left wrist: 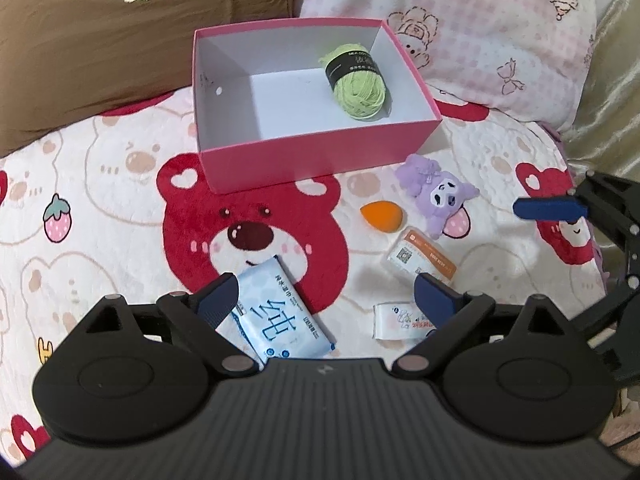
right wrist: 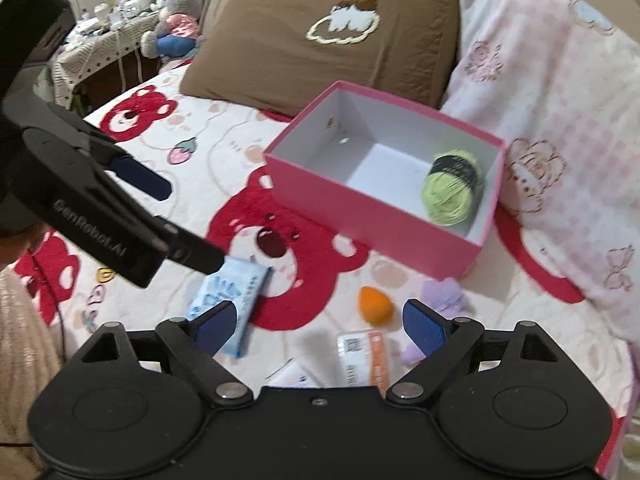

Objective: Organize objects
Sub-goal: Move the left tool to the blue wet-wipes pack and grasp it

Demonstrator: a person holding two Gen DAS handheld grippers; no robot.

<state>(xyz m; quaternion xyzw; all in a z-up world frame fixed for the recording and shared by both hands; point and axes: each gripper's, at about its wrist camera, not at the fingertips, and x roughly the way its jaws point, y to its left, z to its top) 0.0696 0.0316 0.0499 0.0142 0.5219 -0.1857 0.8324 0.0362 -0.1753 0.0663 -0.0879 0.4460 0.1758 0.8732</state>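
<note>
Fingers: left gripper (left wrist: 326,300) and right gripper (right wrist: 320,324) both spread, empty — near the pink box (left wrist: 320,160). Risk: tissue pack (left wrist: 276,312) lies flat on soft bedding — the fingers may slide it rather than lift.

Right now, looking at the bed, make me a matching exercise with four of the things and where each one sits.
Things:
1. green ball of yarn
2. orange teardrop makeup sponge
3. blue and white tissue pack
4. purple plush toy

Places:
A. on the red bear print, beside the left gripper's finger
B. inside the pink cardboard box
C. on the blanket just outside the box's front right corner
D. on the blanket between the bear print and the plush toy

Pairs: 1-B, 2-D, 3-A, 4-C
</note>
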